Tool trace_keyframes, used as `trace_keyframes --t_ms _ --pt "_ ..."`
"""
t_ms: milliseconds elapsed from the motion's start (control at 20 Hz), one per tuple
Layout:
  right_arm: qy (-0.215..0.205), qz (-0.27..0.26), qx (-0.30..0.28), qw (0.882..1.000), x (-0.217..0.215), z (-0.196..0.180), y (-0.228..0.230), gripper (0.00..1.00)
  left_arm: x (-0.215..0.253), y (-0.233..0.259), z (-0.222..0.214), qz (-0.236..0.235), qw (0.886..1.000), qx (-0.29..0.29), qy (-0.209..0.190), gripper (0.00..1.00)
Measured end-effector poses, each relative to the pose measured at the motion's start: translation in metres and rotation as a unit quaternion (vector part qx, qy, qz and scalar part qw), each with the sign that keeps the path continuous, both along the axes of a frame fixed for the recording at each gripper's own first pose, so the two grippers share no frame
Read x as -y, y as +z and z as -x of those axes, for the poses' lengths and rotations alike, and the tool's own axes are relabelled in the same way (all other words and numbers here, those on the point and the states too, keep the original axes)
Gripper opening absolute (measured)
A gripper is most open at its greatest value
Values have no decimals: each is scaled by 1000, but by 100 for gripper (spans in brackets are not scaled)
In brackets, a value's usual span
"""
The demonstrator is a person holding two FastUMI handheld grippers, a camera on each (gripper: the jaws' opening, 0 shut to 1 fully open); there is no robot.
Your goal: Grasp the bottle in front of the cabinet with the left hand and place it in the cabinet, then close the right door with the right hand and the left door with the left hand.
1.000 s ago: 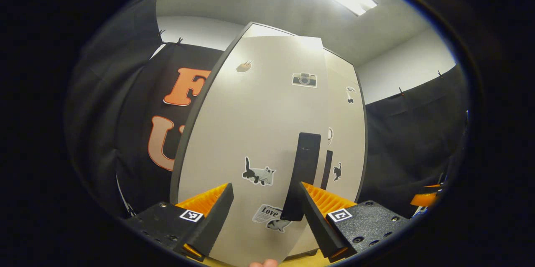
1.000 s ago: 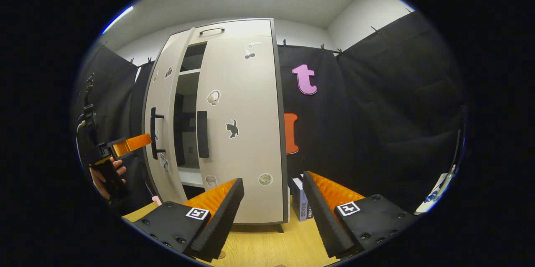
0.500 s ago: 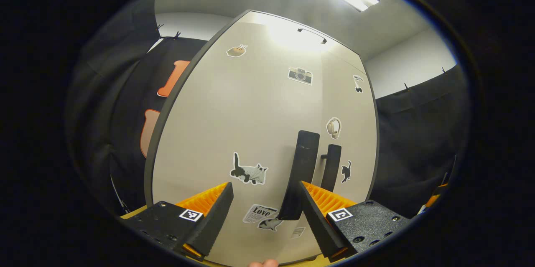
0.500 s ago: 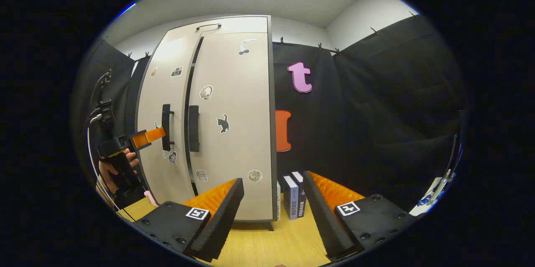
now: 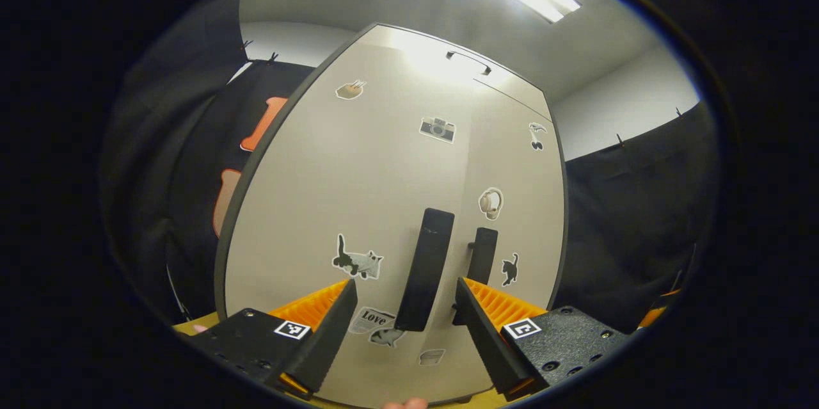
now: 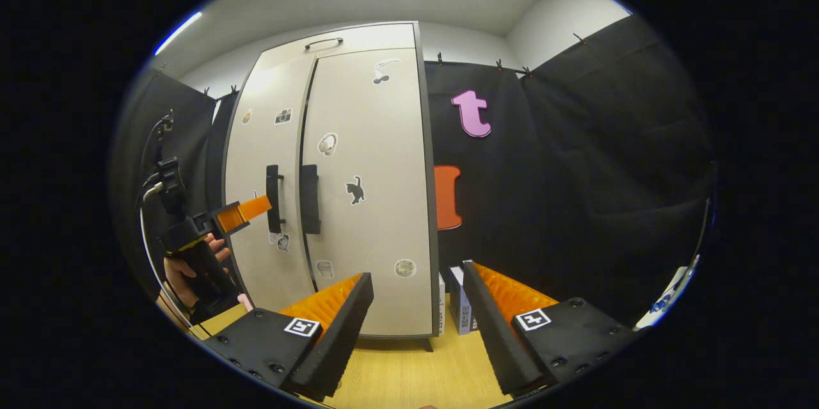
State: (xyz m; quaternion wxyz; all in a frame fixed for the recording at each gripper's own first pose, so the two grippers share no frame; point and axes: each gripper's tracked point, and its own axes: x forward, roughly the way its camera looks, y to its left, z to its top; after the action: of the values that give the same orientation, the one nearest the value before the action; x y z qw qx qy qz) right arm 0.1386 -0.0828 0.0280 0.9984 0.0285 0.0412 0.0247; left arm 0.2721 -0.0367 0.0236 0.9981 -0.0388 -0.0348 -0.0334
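Cabinet (image 6: 358, 204) doors both flush. Left door (image 5: 333, 204) looks a stiff, light panel, best pushed beside its handle (image 5: 424, 270). My left gripper (image 5: 400, 326) and right gripper (image 6: 416, 326) gape wide, empty. Bottle presumably inside.

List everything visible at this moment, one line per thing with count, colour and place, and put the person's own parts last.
cabinet: one, light grey with dark edges, standing on the floor against the black cloth wall, both doors shut.
door handles: two, black, upright, side by side at the seam between the doors.
stickers: several, mostly black and white, scattered over both doors.
books: a few, dark with white spines, upright on the floor beside the cabinet.
floor: light wood.
left gripper: one, black with orange fingers, open, in front of the left door's handle.
right gripper: one, black with orange fingers, open, away from the cabinet.
hand: one, holding the left gripper.
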Motion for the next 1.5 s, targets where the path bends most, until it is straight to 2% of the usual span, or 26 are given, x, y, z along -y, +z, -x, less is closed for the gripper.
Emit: trace_keyframes --t_ms 350,400,450,650,900,1050,1300,1500 --pt "56 -9 -6 998 0 25 1 95 14 -12 93 -45 998 -13 47 94" --pt "63 -10 -4 998 1 30 3 95 17 -17 106 -46 997 -21 55 97" --pt "72 -13 -2 997 3 35 4 95 20 -21 119 -46 996 -29 65 94" --pt "100 -35 0 994 11 60 5 95 39 -21 169 -36 993 -38 104 94" --pt "100 -31 5 994 40 90 2 95 71 -13 213 -26 990 -22 136 94" --pt "104 -35 6 994 50 106 3 95 91 -6 231 -28 989 -18 141 94" --pt "97 -31 13 995 66 117 8 95 122 3 240 -44 992 -18 120 95" --pt "95 -24 17 995 70 124 8 95 140 4 243 -36 994 -23 103 95"
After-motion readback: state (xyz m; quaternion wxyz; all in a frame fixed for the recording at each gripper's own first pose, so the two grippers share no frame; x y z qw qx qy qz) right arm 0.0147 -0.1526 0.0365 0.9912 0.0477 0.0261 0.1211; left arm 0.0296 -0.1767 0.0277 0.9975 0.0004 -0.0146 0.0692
